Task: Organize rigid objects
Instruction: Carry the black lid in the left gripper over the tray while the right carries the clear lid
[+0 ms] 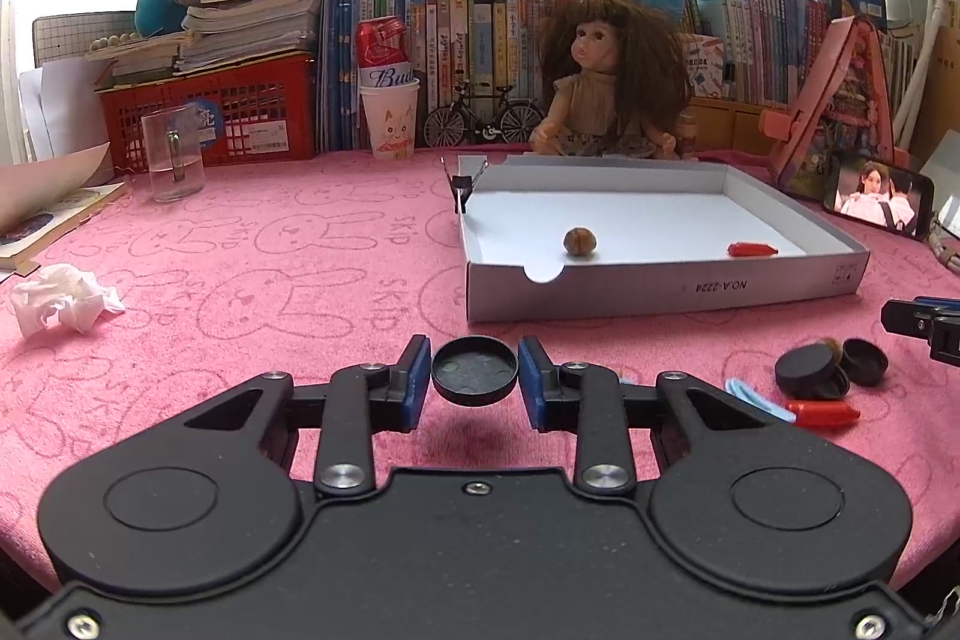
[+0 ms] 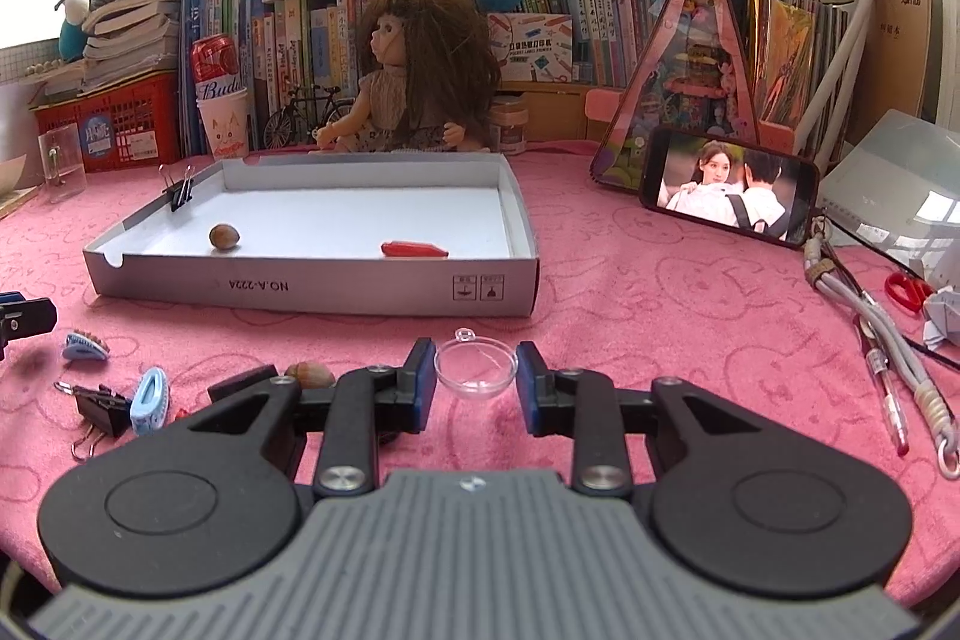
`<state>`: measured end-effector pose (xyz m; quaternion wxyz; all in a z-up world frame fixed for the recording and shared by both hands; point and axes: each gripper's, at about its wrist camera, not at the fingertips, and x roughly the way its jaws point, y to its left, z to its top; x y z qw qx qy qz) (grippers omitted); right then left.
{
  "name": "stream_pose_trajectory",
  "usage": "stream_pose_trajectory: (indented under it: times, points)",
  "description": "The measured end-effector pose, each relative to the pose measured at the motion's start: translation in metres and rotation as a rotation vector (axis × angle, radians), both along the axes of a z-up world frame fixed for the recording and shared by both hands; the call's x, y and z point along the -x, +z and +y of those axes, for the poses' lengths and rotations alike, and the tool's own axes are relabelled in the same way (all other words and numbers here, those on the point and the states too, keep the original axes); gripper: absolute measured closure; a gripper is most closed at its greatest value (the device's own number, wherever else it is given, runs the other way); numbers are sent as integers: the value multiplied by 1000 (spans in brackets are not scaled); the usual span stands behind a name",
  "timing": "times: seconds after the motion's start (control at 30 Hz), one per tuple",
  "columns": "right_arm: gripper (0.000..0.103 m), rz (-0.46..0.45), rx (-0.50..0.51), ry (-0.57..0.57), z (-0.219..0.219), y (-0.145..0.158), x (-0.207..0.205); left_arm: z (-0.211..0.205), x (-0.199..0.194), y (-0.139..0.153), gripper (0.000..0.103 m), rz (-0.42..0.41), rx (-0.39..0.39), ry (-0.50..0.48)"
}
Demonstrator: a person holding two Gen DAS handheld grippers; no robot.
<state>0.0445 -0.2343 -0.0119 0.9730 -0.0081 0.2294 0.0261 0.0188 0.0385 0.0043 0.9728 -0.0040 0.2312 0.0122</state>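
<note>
Shown is the transfer step of a sorting task, with one small rigid item carried in each tool toward the shallow white box (image 1: 660, 292), in which a nut (image 1: 579, 242) and a red piece (image 1: 751, 250) are already lodged. At left, the left gripper (image 1: 474, 376) is seen closed on a round black cap (image 1: 474, 370), which is raised off the pink cloth (image 1: 240, 280), as its shadow beneath indicates. At right, the right gripper (image 2: 475, 370) is closed on a clear plastic half-shell (image 2: 476, 366); whether this is lifted or resting on the cloth cannot be told. For the next move, each item is judged to need carrying forward over the near wall of the box before release. Loose items are still left outside: black caps (image 1: 810, 370), another red piece (image 1: 822, 413), hair clips (image 2: 150, 397) and a binder clip (image 2: 102, 409). A second nut (image 2: 309, 375) is half hidden behind the right tool, and pad contact is hard to make out on the transparent shell.
</note>
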Motion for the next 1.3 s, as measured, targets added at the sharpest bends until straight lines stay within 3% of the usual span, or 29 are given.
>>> stream_pose_trajectory:
  times: [0.47, 0.67, 1.03, 1.3]
  points:
    - [70, -74, 27, 15, 7, 24, -14, -8, -22, 34, 73, -56, 48, -61]
    - [70, -60, 17, 12, 7, 28, -30, -13, -43, 43, 73, -45, 58, -76]
    - [70, -25, -21, -3, -1, 25, -79, -16, -101, 42, 73, 1, 79, -78]
    - [70, 29, -41, -6, 0, 11, -110, -21, -137, 28, 73, 48, 51, -57]
